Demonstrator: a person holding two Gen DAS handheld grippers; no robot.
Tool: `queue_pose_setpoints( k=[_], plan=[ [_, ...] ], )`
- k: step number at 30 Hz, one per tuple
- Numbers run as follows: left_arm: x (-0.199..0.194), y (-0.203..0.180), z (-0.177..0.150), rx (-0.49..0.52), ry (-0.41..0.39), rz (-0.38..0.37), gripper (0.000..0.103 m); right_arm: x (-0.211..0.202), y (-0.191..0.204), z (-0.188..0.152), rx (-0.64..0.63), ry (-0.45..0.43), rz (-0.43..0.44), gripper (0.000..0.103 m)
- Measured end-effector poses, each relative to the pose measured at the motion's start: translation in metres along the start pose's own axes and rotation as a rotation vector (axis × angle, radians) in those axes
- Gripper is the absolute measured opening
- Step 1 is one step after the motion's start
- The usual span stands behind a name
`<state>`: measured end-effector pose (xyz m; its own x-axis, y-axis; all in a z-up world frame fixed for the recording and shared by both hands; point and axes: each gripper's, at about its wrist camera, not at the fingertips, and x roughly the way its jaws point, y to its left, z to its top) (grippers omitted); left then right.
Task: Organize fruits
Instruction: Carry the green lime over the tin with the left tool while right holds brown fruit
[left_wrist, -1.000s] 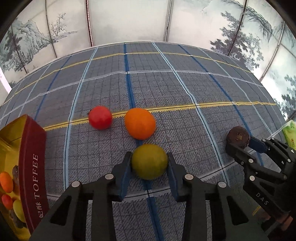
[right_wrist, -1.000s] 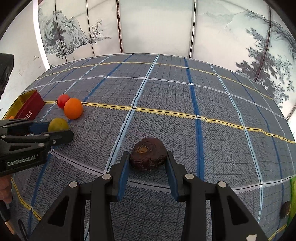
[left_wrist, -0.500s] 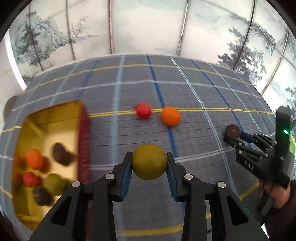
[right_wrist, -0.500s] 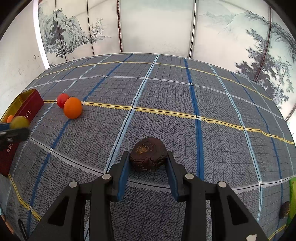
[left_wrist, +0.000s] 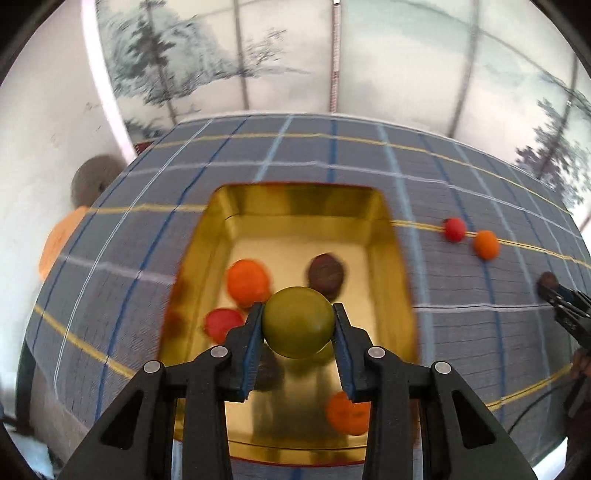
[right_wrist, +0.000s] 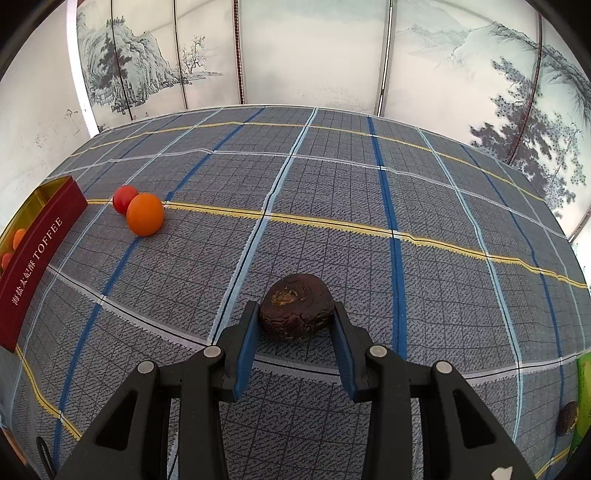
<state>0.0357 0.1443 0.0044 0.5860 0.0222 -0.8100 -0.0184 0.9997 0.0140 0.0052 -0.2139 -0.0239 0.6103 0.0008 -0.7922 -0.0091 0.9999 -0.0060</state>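
Over the gold tin (left_wrist: 218, 236) by the tabletop's left edge, left gripper (left_wrist: 297, 334) grasping green fruit (left_wrist: 297, 322), right gripper (right_wrist: 293, 319) clenched on brown fruit (right_wrist: 295, 305), tin's contents blurred, perhaps oranges

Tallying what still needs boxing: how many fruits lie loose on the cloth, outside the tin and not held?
2: a red fruit and an orange fruit, touching, on the cloth near the tin. A dark round thing at the right edge may be a third.

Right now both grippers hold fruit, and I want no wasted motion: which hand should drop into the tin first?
Left. The left gripper holds the green fruit directly above the gold tin. The right gripper grips the dark fruit over the cloth, far from the tin.
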Motion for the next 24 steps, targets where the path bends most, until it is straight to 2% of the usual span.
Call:
queue_pose_setpoints(
  k=[6,15,24],
  plan=[
    [0.012,0.023,-0.01,-0.029,0.029,0.017,0.036,0.0,0.0,0.0,0.0,0.0,0.0,0.036],
    [0.025,0.026,-0.014,-0.038,0.068,0.019,0.037,0.0,0.001,0.0,-0.001,0.0,0.0,0.036],
    [0.027,0.026,-0.015,-0.024,0.065,0.013,0.038,0.0,0.001,0.0,-0.002,0.0,-0.001,0.036]
  ],
)
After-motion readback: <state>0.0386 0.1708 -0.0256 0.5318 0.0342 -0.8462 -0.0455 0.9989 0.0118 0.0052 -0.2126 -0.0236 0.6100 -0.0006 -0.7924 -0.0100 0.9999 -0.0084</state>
